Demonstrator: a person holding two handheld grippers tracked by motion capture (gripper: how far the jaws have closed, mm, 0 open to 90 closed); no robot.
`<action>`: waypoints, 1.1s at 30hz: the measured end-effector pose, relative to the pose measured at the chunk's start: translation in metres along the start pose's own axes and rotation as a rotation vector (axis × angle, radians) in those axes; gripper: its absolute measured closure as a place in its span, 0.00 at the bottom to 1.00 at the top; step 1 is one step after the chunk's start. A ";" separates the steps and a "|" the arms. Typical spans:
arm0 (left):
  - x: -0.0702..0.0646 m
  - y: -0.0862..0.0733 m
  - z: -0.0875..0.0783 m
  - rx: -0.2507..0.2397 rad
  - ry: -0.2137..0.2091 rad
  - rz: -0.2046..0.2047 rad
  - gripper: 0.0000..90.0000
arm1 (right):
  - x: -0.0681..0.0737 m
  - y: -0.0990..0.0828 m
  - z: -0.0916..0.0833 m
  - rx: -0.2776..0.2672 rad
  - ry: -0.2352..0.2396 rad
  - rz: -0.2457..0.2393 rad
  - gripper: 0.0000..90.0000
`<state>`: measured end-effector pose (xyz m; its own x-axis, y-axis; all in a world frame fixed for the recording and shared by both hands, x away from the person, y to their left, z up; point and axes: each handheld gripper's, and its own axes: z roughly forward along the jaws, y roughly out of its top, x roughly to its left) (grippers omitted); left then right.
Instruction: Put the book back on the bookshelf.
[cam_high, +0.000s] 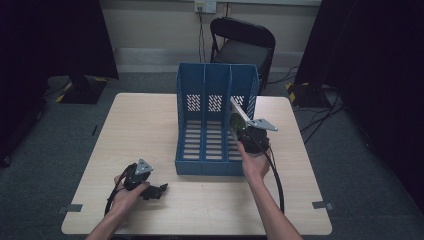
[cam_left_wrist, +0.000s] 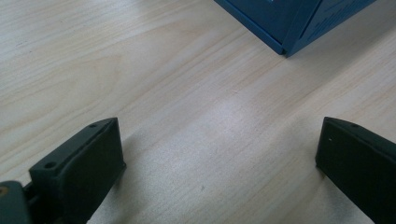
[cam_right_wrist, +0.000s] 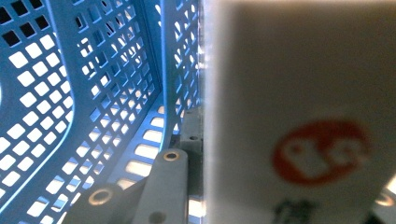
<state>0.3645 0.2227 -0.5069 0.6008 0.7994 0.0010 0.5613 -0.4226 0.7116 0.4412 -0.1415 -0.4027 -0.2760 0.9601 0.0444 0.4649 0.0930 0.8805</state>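
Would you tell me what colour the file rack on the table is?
Blue, with perforated walls; the file rack shows best in the high view.

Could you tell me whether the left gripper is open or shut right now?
Open: the left gripper has its jaws standing wide apart over bare table.

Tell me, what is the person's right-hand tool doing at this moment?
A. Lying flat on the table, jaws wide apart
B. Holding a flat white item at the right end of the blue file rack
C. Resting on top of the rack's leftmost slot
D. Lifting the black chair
B: the right gripper clamps a flat white booklet, tilted over the right-hand compartment of the blue file rack.
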 end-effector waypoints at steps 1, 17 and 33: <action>0.000 0.000 0.000 0.000 -0.001 0.001 0.00 | -0.001 0.000 0.002 0.001 0.004 0.000 0.85; 0.000 0.000 0.000 0.000 -0.003 0.002 0.00 | -0.007 -0.005 0.017 0.094 -0.010 -0.038 0.85; 0.000 0.000 0.000 0.000 -0.004 0.002 0.00 | -0.006 -0.010 0.012 0.125 0.019 -0.059 0.83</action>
<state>0.3643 0.2228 -0.5069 0.6040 0.7970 -0.0007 0.5605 -0.4241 0.7113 0.4482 -0.1447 -0.4170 -0.3212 0.9470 0.0036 0.5478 0.1827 0.8165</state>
